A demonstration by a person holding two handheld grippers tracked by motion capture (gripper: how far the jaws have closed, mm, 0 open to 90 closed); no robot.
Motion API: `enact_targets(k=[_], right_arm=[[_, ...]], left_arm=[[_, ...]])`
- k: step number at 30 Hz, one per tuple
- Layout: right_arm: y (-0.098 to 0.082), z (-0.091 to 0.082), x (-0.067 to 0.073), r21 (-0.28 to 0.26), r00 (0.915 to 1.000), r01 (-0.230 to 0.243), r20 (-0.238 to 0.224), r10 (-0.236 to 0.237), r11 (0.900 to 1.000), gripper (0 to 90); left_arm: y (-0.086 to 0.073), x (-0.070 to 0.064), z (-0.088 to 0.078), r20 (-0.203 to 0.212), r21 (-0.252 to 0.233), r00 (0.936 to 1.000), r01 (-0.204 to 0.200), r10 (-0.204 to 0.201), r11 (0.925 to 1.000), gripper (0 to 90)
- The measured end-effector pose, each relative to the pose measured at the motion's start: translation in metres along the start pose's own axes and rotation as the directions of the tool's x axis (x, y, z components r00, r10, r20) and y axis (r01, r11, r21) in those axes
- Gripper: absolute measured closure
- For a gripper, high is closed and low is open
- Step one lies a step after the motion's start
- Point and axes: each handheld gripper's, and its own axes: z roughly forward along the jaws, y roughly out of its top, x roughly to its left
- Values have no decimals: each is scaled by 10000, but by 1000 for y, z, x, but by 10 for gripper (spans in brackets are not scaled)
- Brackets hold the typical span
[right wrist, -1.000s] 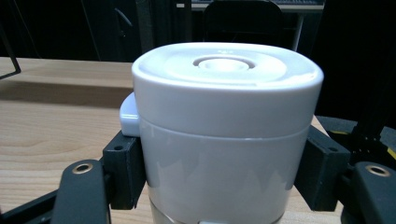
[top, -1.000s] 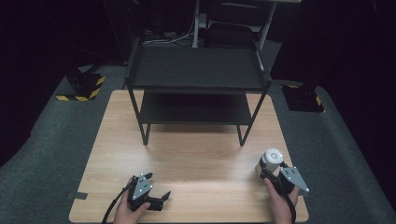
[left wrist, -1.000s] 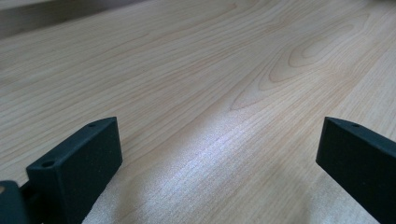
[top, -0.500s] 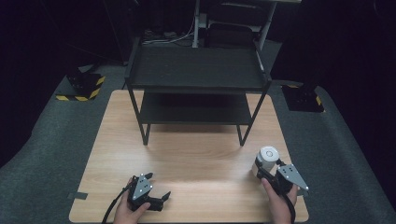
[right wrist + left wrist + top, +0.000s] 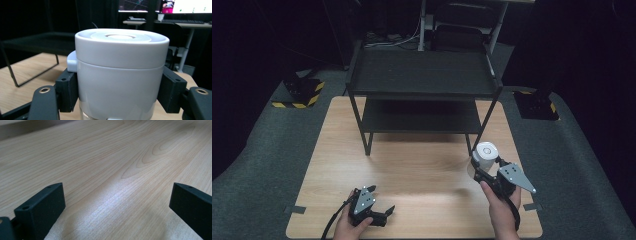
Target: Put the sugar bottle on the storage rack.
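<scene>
Jar (image 5: 485, 156), clamped in the right gripper (image 5: 482, 170), has risen off the desk (image 5: 412, 170) at lower right, likely bound for the shelf (image 5: 422, 75). Left gripper (image 5: 379, 212) rests wide, empty, lower left.

My worktop (image 5: 412, 165) is light wood w/ a black two-tier metal shelf (image 5: 422, 75) at its far end. Grey carpet floor (image 5: 267, 160) around it, yellow-black hazard-striped blocks (image 5: 302, 92) on both sides. Rm dark; desk w/ lit monitors (image 5: 175, 6) at the back.
</scene>
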Motion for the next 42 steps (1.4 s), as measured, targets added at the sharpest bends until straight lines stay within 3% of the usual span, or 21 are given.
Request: enact_targets(k=[4,9,18,25,36,42], right_arm=[[11,8,5,-187,9999,30,-169,-33,9998,309],[35,29,15,-333,9986,157,-497,-174,9993,309],[59,67,31,-371,9963,299,-797,-328,9989,309],[66,90,40,-345,9953,290,-917,-320,9990,309],[71,133,49,-224,9971,218,-726,-234,9995,309],[66,151,54,-534,9973,337,-629,-370,9980,308]], left_arm=[[0,0,0,18,6,10000,6,-6,10000,6],[0,1,0,57,23,10000,1,-1,10000,6],[0,2,0,117,26,9999,26,-27,10000,6],[0,3,0,148,26,9999,45,-45,10000,5],[0,4,0,214,30,9997,65,-66,10000,6],[0,5,0,243,29,9997,84,-85,10000,6]])
